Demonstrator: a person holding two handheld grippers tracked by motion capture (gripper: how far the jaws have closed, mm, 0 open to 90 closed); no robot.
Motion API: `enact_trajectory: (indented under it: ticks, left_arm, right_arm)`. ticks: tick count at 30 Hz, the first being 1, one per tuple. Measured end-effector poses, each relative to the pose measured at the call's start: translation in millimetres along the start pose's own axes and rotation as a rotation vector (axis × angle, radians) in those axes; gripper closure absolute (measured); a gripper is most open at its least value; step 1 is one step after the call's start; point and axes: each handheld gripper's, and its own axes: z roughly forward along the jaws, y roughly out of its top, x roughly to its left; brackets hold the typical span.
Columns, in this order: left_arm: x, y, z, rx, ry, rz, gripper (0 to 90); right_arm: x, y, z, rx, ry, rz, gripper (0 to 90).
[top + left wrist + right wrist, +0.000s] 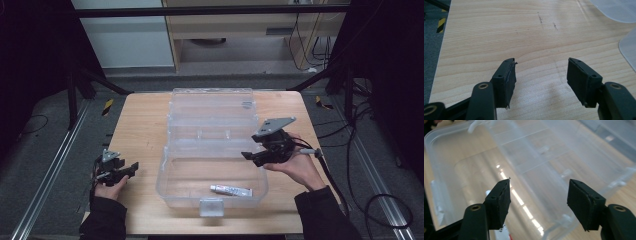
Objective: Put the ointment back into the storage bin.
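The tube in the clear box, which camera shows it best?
The high view: the whole tube lies in the box's near compartment. The right gripper view catches only its end behind a jaw; the left gripper view faces bare table.

A light wooden counter (pixel 145 130) stands on a grey carpeted floor (pixel 45 150), with metal rails (pixel 50 170) running along both sides. Behind it sit a white panel (pixel 125 40) and a pale wooden cabinet (pixel 240 25), with black cables (pixel 315 45) hanging at the right. Dark curtains (pixel 30 50) close in both sides.
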Motion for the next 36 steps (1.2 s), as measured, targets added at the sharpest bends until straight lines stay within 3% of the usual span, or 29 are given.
enact_trajectory:
  ticks: [2, 3, 5, 6, 8, 9, 11, 16, 19, 22, 25, 26, 27, 30, 36]
  left_arm:
    - [-0.1, 0.0, 0.1, 0.000, -0.002, 0.000, 40.2]
    - [-0.4, -0.1, 0.3, 0.001, -0.006, 0.000, 40.5]
    - [-0.4, 0.0, 0.4, 0.002, -0.007, 0.000, 40.8]
    - [-0.3, 0.0, 0.3, 0.000, -0.010, -0.002, 42.3]
    - [-0.3, 0.0, 0.2, -0.001, -0.011, -0.003, 43.7]
    - [-0.4, 0.1, -0.1, -0.004, -0.015, -0.004, 44.3]
    - [-0.5, 0.2, -0.6, -0.007, -0.017, -0.005, 45.5]
    - [-0.1, 0.3, -1.0, -0.012, -0.024, -0.010, 48.7]
    - [-0.5, 0.4, -1.2, -0.014, -0.028, -0.010, 50.3]
    - [-0.7, 0.5, -1.3, -0.015, -0.029, -0.010, 51.5]
    - [-0.4, 0.6, -1.2, -0.012, -0.027, -0.011, 52.9]
    - [-0.3, 0.7, -1.3, -0.012, -0.027, -0.010, 52.9]
    - [-0.2, 0.7, -1.4, -0.013, -0.027, -0.011, 53.0]
    - [0.1, 0.9, -1.6, -0.015, -0.025, -0.009, 52.9]
    - [0.7, 0.7, -1.4, -0.018, -0.015, -0.011, 49.2]
  right_arm:
    - [-3.0, -4.1, -3.7, -0.020, -0.018, 0.014, 35.2]
    - [-9.7, -14.6, -9.4, -0.061, -0.054, 0.057, 34.4]
    - [-11.9, -18.5, -11.1, -0.069, -0.060, 0.070, 34.4]
    - [-16.6, -28.9, -14.3, -0.085, -0.093, 0.108, 32.8]
    - [-19.4, -34.3, -15.4, -0.097, -0.111, 0.123, 31.2]
    - [-25.0, -46.1, -18.4, -0.131, -0.157, 0.172, 28.6]
    - [-29.5, -55.4, -20.8, -0.162, -0.197, 0.206, 26.7]
    - [-40.7, -81.4, -22.0, -0.203, -0.297, 0.253, 22.2]
    - [-46.3, -97.1, -17.4, -0.207, -0.336, 0.287, 19.4]
    - [-49.7, -107.3, -12.7, -0.195, -0.337, 0.316, 19.8]
    - [-56.9, -127.6, -3.1, -0.150, -0.354, 0.347, 19.6]
    - [-56.9, -127.6, -3.1, -0.150, -0.354, 0.347, 19.6]
    - [-60.5, -134.4, -2.4, -0.145, -0.384, 0.344, 19.4]
    - [-65.9, -145.9, -1.3, -0.155, -0.397, 0.387, 18.4]
    - [-70.3, -163.2, 4.8, -0.128, -0.446, 0.408, 17.2]
